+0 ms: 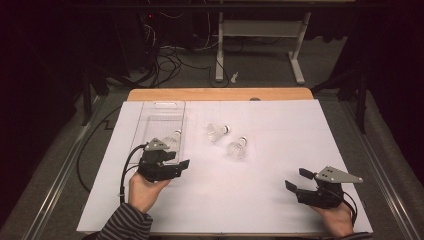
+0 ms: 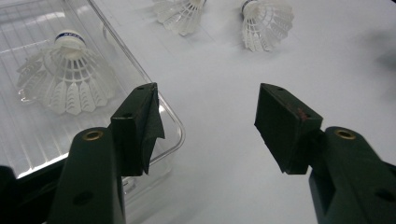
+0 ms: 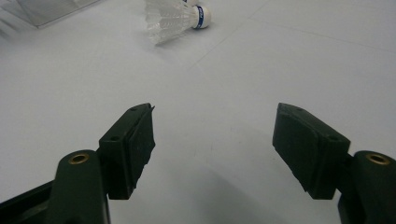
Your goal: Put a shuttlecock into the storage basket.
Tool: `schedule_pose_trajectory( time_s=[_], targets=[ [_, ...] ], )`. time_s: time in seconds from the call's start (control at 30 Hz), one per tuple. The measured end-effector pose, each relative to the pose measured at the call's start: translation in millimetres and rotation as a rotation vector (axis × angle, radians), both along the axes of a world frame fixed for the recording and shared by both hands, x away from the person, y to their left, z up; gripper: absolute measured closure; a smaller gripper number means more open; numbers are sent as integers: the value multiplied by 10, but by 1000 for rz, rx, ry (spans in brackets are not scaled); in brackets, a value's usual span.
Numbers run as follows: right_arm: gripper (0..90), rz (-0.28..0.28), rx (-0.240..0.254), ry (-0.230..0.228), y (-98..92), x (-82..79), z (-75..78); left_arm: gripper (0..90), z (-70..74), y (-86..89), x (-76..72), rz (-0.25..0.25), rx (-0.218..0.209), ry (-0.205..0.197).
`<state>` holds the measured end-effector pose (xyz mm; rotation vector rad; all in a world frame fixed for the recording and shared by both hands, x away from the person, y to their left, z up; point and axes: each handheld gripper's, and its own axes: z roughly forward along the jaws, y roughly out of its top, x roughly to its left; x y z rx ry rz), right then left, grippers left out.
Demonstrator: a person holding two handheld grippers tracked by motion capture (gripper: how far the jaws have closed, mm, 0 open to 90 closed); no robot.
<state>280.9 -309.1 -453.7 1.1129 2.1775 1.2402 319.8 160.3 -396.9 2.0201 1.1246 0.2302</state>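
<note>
Three white feather shuttlecocks are here. One (image 1: 172,141) (image 2: 65,77) stands cork up inside a clear plastic tray (image 1: 150,120) (image 2: 173,128) at the left. Two more lie on the white table top: one (image 1: 217,131) (image 2: 180,14) on its side near the middle and one (image 1: 237,148) (image 2: 267,23) just right of it. My left gripper (image 1: 179,159) (image 2: 208,100) is open and empty beside the tray's near right corner. Near the front right edge, my right gripper (image 1: 295,178) (image 3: 215,121) is open over bare table, with a shuttlecock (image 3: 175,18) far ahead of it.
The table top (image 1: 280,130) is a white sheet with a wooden strip (image 1: 220,94) along its far edge. Beyond it are a dark floor, cables (image 1: 170,65) and a white desk frame (image 1: 260,45). A corner of the tray (image 3: 46,11) appears in the right gripper view.
</note>
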Motion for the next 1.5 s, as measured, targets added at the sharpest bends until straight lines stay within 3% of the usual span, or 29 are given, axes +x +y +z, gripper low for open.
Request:
schedule_pose_trajectory(
  time_s=[1.0, 1.5],
  targets=[
    [301, 6, -5, -4, -4, 0, -2, 427, -28, -315, 293, -32, 3, 14],
    [301, 6, -3, -5, -9, -3, 1, 435, 51, -487, 489, -33, 9, 17]
  ],
)
